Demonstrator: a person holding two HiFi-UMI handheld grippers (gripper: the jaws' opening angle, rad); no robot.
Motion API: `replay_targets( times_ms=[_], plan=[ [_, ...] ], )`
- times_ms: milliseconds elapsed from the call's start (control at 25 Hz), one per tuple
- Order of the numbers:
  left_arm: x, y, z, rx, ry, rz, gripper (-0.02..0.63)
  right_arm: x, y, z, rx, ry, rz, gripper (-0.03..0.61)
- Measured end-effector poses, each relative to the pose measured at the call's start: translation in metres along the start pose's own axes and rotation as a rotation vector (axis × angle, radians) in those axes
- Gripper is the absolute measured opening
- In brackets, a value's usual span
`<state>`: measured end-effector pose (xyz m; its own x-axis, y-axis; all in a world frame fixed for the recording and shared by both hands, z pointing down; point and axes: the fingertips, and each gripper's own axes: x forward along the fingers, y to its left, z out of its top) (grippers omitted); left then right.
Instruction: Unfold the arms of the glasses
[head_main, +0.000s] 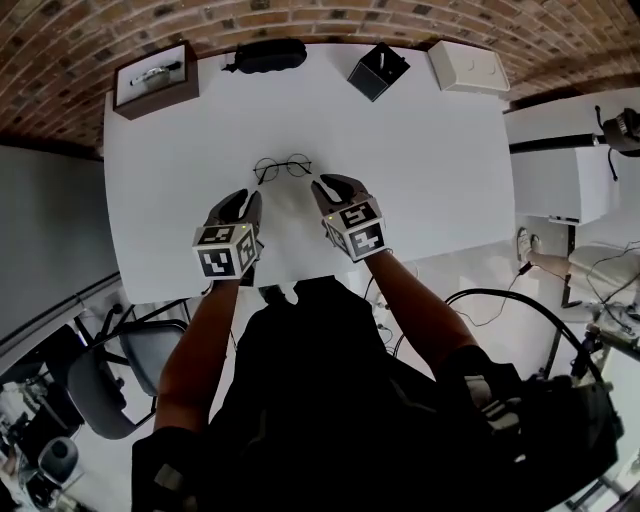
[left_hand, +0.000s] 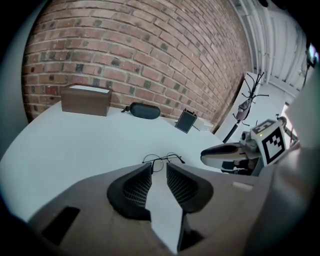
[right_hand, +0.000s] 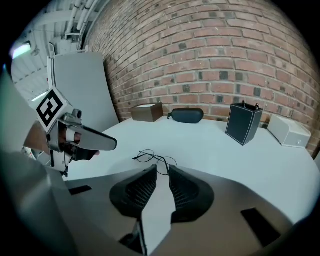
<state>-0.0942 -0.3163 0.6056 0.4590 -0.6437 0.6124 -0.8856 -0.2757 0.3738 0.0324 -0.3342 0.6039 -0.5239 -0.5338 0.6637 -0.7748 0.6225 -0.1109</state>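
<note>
Room: red brick wall behind a white desk, which I'm watching from above and along each tool.
Far edge of desk, left to right: brown box with a white top at the far left corner, black oval glasses case, black square holder, white flat box at the far right corner. All are well apart from the work.
Left gripper: jaws clearly apart with nothing between the pads, tips near the left rim.
Left-side risk: if I close on the lens ring instead of the arm, I judge the wire could bend.
Task thing: thin black wire-framed round glasses, lying mid-desk just beyond both sets of tips, arms apparently folded.
Glasses risk: light frame on a smooth top. I expect a nudge to make it skate away.
Right gripper: jaws parted only narrowly and holding nothing.
Right-side risk: that slit may push the frame rather than straddle it.
Shared risk: the tools sit near each other, so converging could knock them together.
</note>
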Motion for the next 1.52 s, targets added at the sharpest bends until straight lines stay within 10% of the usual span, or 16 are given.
replay_targets(
  times_ms=[960, 1520],
  plan=[
    [0.062, 0.023, -0.032, 0.01, 0.172, 0.055, 0.101, 0.058, -0.014, -0.029, -0.032, 0.121, 0.012, 0.063],
    [0.068, 0.017, -0.034, 0.151, 0.247, 0.098, 0.069, 0.058, -0.014, -0.03, -0.043, 0.126, 0.0, 0.03]
  ],
)
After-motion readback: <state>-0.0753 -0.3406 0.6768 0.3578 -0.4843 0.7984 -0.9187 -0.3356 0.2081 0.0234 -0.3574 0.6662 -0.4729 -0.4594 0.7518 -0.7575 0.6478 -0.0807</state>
